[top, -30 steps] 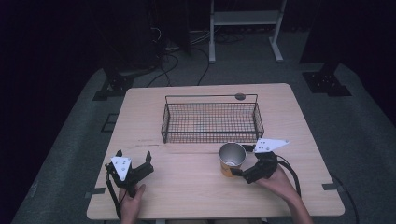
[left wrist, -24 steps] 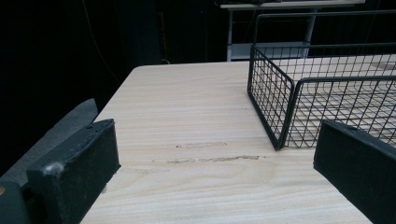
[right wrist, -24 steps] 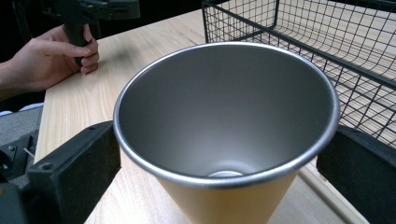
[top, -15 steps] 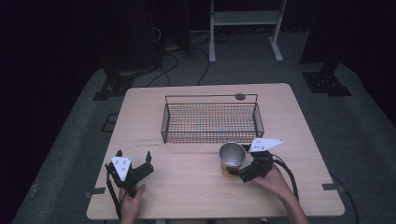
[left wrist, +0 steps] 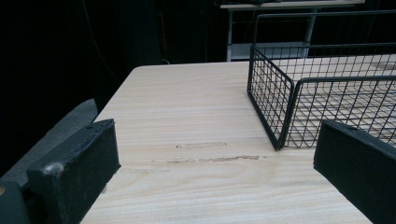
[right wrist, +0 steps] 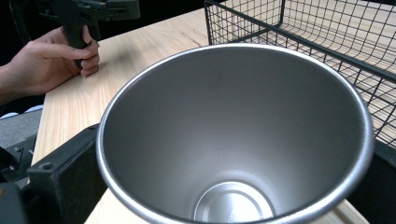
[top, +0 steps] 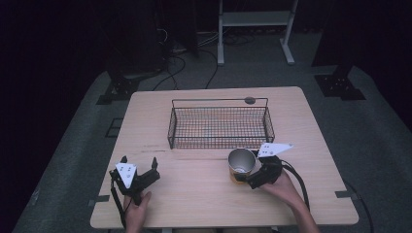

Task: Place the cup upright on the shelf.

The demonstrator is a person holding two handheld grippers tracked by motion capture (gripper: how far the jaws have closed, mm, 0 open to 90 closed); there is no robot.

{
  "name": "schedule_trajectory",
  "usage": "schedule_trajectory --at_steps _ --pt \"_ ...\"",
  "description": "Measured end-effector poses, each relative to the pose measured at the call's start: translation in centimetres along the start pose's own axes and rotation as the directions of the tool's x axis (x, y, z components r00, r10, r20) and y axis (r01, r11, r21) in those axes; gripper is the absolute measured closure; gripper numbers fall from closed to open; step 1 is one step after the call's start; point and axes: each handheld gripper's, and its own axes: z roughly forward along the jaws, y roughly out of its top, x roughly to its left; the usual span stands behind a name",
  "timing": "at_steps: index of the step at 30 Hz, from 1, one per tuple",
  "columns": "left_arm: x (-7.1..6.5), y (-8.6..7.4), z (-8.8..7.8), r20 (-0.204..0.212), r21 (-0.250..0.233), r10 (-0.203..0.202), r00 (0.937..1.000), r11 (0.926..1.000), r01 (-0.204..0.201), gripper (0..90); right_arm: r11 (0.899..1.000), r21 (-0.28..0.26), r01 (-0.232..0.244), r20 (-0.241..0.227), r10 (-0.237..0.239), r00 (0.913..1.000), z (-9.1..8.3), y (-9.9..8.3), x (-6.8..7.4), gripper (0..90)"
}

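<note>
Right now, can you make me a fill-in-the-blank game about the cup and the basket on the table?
1. The metal cup sits between the jaws of the ____ gripper.
2. Inside, the cup is ____.
3. The wire basket has ____ in it.
4. The left gripper has its jaws ____, with only the table between them.

Missing words: right; empty; nothing; open
</note>
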Motion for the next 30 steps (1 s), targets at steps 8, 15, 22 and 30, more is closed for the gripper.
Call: schedule_trajectory --at_steps 8,15,22,30 --pt "0.00 0.00 0.00 -0.001 0.000 0.000 1.0000 1.0000 0.000 0.0 1.000 0.001 0.003 0.002 -0.003 1.0000 0.18 0.04 -0.04 0.2" --pt "0.02 0.00 0.00 0.000 0.000 -0.002 1.0000 1.0000 0.002 0.0 1.000 -0.009 0.007 -0.014 -0.007 0.9999 0.12 0.05 -0.13 7.3" --pt "0.03 0.00 0.01 0.000 -0.001 -0.002 1.0000 1.0000 0.002 0.0 1.000 -0.010 0.010 -0.006 -0.011 0.9999 -0.02 0.10 -0.14 9.2" --pt "0.04 0.00 0.01 0.001 0.000 -0.002 1.0000 1.0000 0.002 0.0 1.000 -0.019 -0.007 -0.005 0.007 1.0000 -0.50 0.35 -0.33 12.2"
